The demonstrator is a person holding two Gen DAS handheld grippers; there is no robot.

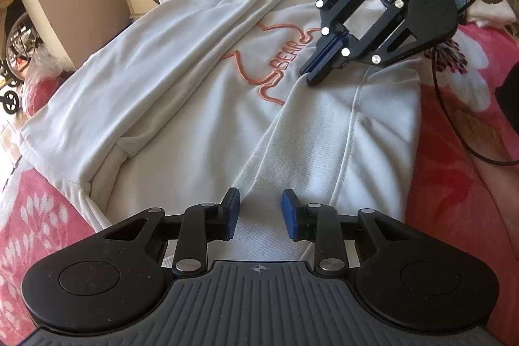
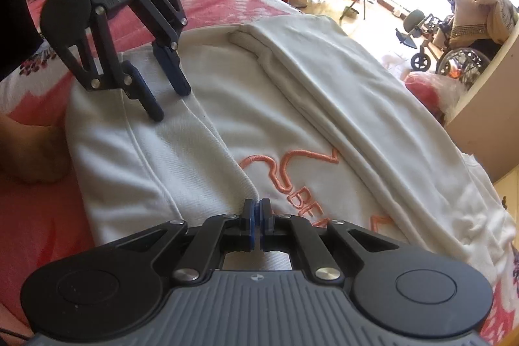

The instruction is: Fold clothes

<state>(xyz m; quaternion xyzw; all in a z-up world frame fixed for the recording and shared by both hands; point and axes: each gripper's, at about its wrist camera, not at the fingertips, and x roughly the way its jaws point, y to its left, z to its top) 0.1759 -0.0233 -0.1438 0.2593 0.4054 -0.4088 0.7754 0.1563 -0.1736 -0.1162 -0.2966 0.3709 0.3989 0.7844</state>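
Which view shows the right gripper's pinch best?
Left wrist view: the right gripper appears from the side, jaws shut on the sweatshirt's folded edge. In the right wrist view its own pads meet, but the pinched cloth is mostly hidden behind them.

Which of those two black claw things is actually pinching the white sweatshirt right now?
The right gripper: its jaws are shut on the folded edge of the white sweatshirt beside the orange embroidery. The left gripper stands open, astride that edge.
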